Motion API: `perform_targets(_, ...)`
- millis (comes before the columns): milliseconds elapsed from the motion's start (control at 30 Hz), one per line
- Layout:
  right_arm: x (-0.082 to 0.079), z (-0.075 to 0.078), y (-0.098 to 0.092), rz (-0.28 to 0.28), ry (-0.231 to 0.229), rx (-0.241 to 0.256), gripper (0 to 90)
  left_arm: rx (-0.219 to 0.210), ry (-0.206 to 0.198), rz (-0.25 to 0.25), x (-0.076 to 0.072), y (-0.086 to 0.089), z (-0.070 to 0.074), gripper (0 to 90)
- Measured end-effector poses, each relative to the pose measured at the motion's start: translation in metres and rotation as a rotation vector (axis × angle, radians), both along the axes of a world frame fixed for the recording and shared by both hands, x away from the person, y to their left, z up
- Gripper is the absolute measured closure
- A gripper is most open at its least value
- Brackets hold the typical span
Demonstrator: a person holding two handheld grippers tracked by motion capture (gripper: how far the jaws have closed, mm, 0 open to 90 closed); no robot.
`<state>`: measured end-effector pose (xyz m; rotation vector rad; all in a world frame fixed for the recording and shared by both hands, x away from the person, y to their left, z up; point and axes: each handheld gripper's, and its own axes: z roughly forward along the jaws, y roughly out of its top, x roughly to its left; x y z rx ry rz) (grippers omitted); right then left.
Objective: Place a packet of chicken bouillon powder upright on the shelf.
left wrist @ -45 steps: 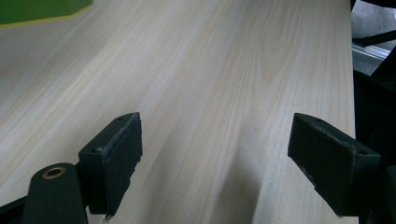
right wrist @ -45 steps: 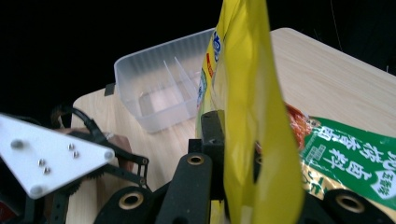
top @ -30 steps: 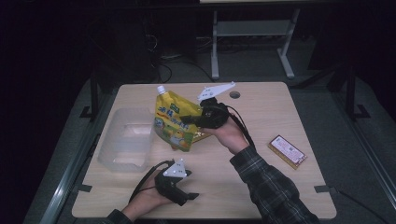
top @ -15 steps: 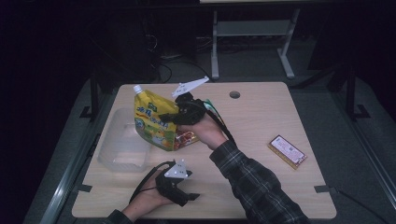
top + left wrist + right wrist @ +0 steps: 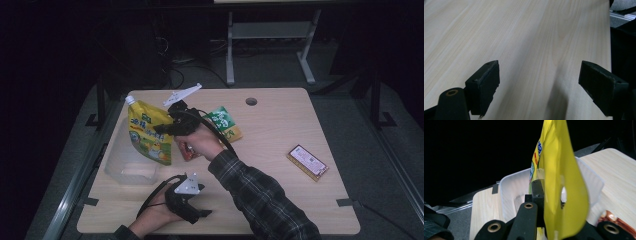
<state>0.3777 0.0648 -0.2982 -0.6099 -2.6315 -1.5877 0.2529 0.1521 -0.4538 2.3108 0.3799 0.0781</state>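
Observation:
A yellow spouted pouch (image 5: 148, 131) hangs over the clear plastic bin (image 5: 121, 167) at the table's left. My right gripper (image 5: 167, 128) is shut on the pouch's edge and holds it in the air. In the right gripper view the yellow pouch (image 5: 560, 195) is pinched between the black jaws, with the clear bin (image 5: 511, 192) right behind it. My left gripper (image 5: 192, 212) rests near the table's front edge, held by a hand. In the left gripper view its jaws stand wide apart over bare wood (image 5: 529, 42) with nothing between them.
A green packet (image 5: 223, 124) and a red-brown packet (image 5: 186, 149) lie on the table beside the right hand. A flat brown packet (image 5: 307, 162) lies at the right. A round cable hole (image 5: 251, 101) is near the far edge.
My right gripper has carried the yellow pouch leftward from the table's middle to above the clear bin. The left gripper has stayed in place.

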Motion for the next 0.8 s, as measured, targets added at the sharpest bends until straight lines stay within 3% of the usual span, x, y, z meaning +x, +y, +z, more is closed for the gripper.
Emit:
perform_targets(267, 0.002, -0.008, 0.021, 0.02, 0.012, 0.022, 90.0, 0.0, -0.005, 0.004, -0.008, 0.007, 0.0, 16.6)
perform_targets(300, 0.002, -0.009, 0.024, 0.026, 0.01, 0.023, 90.0, 0.019, -0.014, -0.008, -0.007, 0.009, 0.001, 16.6)
perform_targets(333, 0.002, -0.01, 0.027, 0.027, 0.011, 0.021, 90.0, -0.022, 0.009, 0.018, -0.009, 0.007, 0.0, 16.6)
perform_targets(433, 0.001, -0.011, 0.035, 0.038, 0.011, 0.023, 90.0, 0.017, -0.019, -0.001, -0.007, 0.009, 0.001, 16.6)
perform_targets(533, 0.0, -0.013, 0.042, 0.051, 0.018, 0.021, 90.0, 0.003, -0.004, 0.014, -0.008, 0.008, 0.0, 16.6)
perform_targets(667, -0.001, -0.016, 0.048, 0.062, 0.023, 0.018, 90.0, -0.001, -0.014, 0.01, -0.007, 0.008, -0.001, 16.6)
perform_targets(800, 0.0, -0.019, 0.052, 0.07, 0.03, 0.015, 90.0, 0.015, -0.015, -0.003, -0.007, 0.007, -0.001, 16.6)
